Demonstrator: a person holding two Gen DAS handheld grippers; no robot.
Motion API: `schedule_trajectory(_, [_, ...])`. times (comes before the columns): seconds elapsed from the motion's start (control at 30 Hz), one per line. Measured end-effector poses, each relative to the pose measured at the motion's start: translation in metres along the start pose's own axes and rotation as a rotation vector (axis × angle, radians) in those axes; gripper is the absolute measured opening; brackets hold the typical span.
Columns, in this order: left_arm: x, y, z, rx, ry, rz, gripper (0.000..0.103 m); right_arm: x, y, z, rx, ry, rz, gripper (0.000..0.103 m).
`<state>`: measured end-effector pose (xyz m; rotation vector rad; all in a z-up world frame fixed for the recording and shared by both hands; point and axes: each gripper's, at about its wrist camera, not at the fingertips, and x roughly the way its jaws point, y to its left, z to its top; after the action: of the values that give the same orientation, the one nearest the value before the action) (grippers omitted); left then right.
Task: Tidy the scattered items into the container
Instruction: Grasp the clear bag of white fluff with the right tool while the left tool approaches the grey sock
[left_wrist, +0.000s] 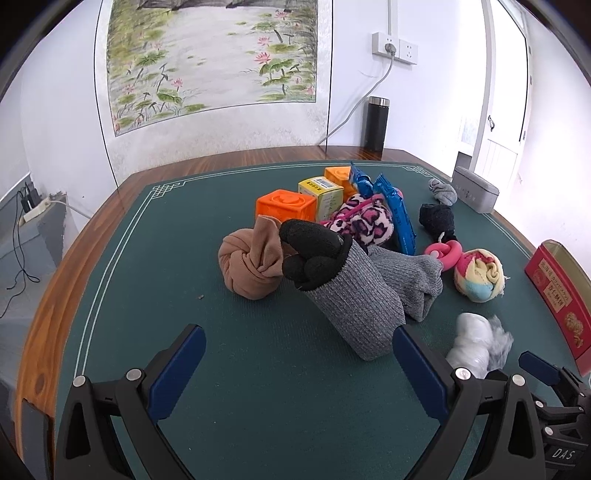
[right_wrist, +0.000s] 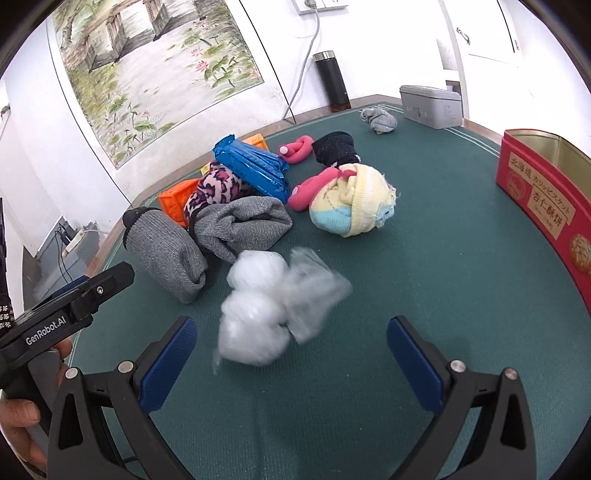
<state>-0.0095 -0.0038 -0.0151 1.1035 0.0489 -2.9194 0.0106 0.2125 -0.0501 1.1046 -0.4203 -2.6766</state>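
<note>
green table mat (right_wrist: 424, 295), left gripper (left_wrist: 299, 373) jaws wide, empty, right gripper (right_wrist: 291, 362) jaws wide around white bag (right_wrist: 258, 310)

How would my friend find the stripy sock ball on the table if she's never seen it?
Start at the red tin on the green mat's right edge. Look left toward the pile: the sock ball sits there, touching a pink toy. It's the only pastel one, yellow and light blue; the other socks are grey, black, tan or leopard.
</note>
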Motion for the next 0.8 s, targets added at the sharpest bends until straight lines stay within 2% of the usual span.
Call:
schedule_trajectory(0.13, [0.002, 0.0, -0.001, 0.005, 0.007, 0.009, 0.102, -0.004, 0.003, 0.008, -0.034, -0.018, 0.016, 0.103])
schedule_trajectory(0.3, [0.003, -0.001, -0.002, 0.011, 0.007, 0.015, 0.102, -0.01, 0.007, 0.03, -0.055, -0.102, 0.039, 0.103])
schedule_trajectory(0.57, [0.008, 0.003, -0.003, -0.002, 0.022, 0.016, 0.102, 0.002, -0.01, 0.017, 0.032, -0.049, 0.061, 0.103])
schedule_trajectory(0.8, [0.009, 0.008, 0.0, -0.027, 0.035, -0.001, 0.102, 0.004, 0.015, 0.01, -0.117, -0.046, -0.018, 0.103])
